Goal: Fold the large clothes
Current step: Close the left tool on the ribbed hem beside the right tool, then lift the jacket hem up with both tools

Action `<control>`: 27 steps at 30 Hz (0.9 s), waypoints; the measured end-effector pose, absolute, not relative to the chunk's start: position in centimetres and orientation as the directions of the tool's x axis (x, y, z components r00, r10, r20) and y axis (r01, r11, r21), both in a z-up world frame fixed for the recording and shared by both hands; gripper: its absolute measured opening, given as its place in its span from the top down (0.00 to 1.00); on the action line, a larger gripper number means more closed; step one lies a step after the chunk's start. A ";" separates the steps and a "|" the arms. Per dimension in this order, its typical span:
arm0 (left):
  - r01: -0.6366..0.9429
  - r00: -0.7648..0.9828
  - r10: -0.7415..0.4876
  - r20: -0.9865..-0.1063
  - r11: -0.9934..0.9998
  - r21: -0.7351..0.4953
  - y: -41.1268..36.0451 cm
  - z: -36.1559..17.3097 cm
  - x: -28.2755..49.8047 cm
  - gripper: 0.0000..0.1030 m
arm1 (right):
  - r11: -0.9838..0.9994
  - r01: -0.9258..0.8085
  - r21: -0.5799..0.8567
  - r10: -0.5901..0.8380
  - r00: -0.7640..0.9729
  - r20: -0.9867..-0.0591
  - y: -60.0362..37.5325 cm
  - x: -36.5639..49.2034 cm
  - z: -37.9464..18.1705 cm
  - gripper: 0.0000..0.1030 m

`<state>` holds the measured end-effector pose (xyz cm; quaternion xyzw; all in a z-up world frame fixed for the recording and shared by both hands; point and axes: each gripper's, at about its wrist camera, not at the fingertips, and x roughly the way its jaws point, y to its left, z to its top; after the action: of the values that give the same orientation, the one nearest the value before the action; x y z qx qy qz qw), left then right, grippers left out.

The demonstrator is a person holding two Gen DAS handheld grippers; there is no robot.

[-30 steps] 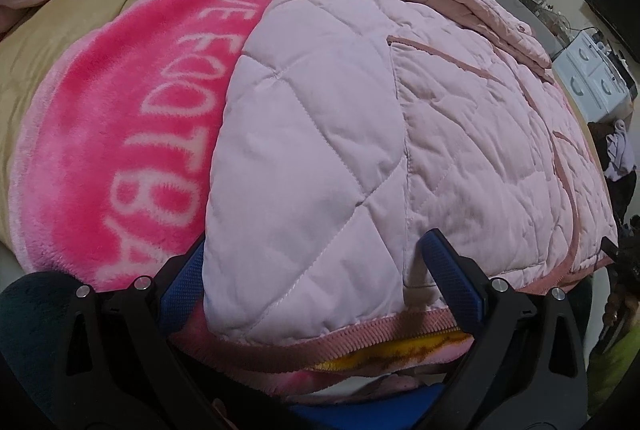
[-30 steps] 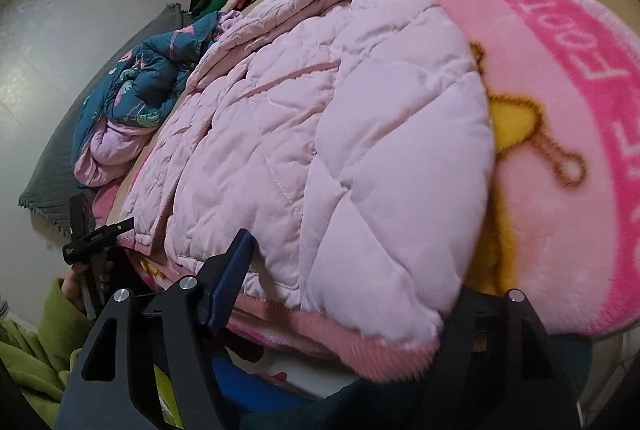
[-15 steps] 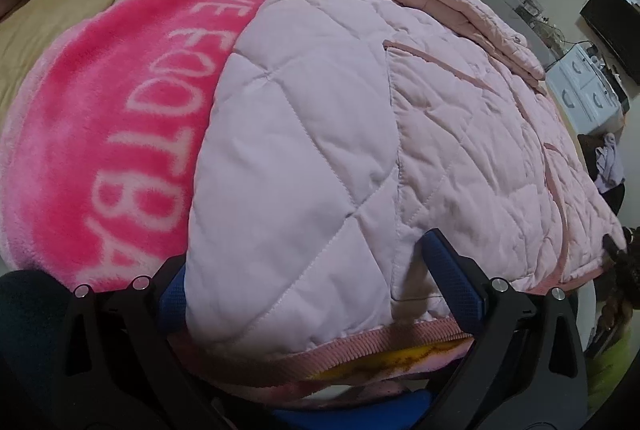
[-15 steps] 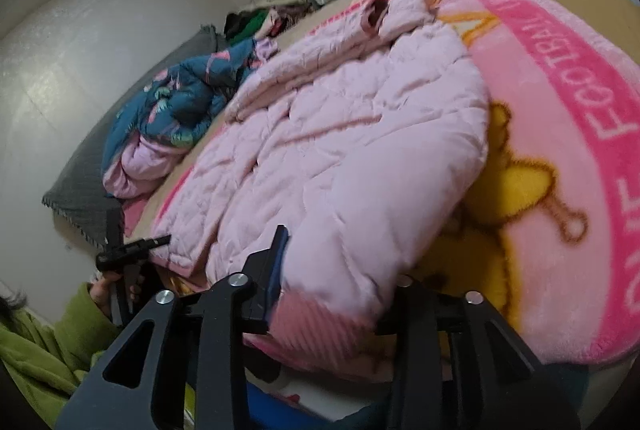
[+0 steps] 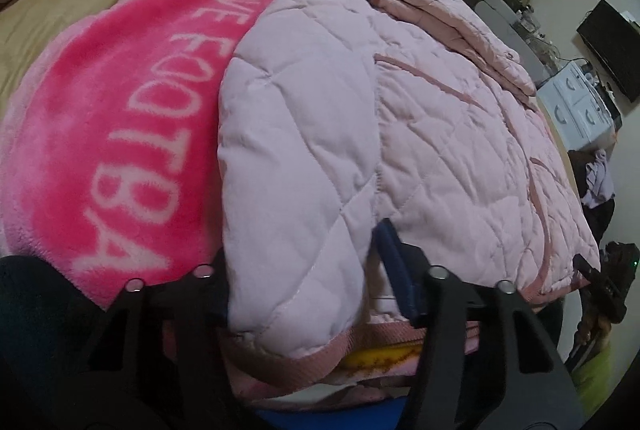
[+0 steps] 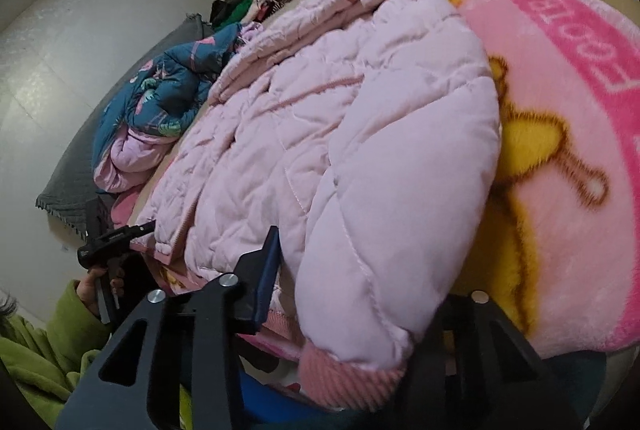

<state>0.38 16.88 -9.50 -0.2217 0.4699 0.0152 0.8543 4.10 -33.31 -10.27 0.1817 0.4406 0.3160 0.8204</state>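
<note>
Pink quilted jacket (image 5: 400,102) lies flat on the pink blanket (image 5: 120,118) spread over the bed (image 5: 60,2), hem edge toward me.

My left gripper (image 5: 304,270) is at one hem corner. Its jaws are closing, and a puffed fold of the jacket bulges up between them; the blue pad (image 5: 394,262) presses into the quilting on one side, the other finger is buried under the fabric. The ribbed hem band sits just below.

My right gripper (image 6: 360,290) is at the other hem corner, jaws closing too, with the jacket's rounded corner and ribbed cuff-like band (image 6: 344,378) squeezed between the fingers.

A blue patterned garment (image 6: 168,86) is bunched farther up the bed, apart from the jacket. My green sleeve (image 6: 44,342) shows low in the right view.
</note>
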 end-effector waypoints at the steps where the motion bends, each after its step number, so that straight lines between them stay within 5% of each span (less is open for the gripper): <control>1: -0.229 0.562 -0.183 -0.807 0.903 -0.364 16.7 -9.3 0.4 0.66 | 0.738 -0.357 0.573 0.675 0.411 -0.612 -33.3 4.1 -10.4 0.66; 3: -0.209 0.570 -0.171 -0.804 0.916 -0.343 16.1 -8.9 0.5 0.75 | 0.740 -0.349 0.575 0.673 0.405 -0.619 -33.2 4.3 -10.6 0.66; 6: -0.203 0.583 -0.172 -0.794 0.915 -0.348 16.0 -8.5 0.5 0.84 | 0.748 -0.333 0.574 0.664 0.366 -0.652 -33.0 4.3 -11.7 0.49; 9: -0.193 0.593 -0.176 -0.786 0.916 -0.351 15.9 -8.1 0.5 0.88 | 0.756 -0.326 0.568 0.655 0.374 -0.657 -32.9 4.1 -11.8 0.48; 14: -0.166 0.632 -0.171 -0.756 0.923 -0.348 15.7 -6.4 0.4 0.90 | 0.736 -0.354 0.578 0.677 0.418 -0.606 -33.3 3.6 -9.8 0.73; 27: -0.085 0.735 -0.147 -0.662 0.948 -0.305 14.2 -1.2 1.2 0.92 | 0.725 -0.433 0.536 0.683 0.552 -0.478 -32.8 4.8 -2.7 0.78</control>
<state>1.24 14.25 -1.21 -0.1596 0.3636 -0.0167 0.9176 4.84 -32.84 -2.72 0.1811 0.3451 0.3237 0.8621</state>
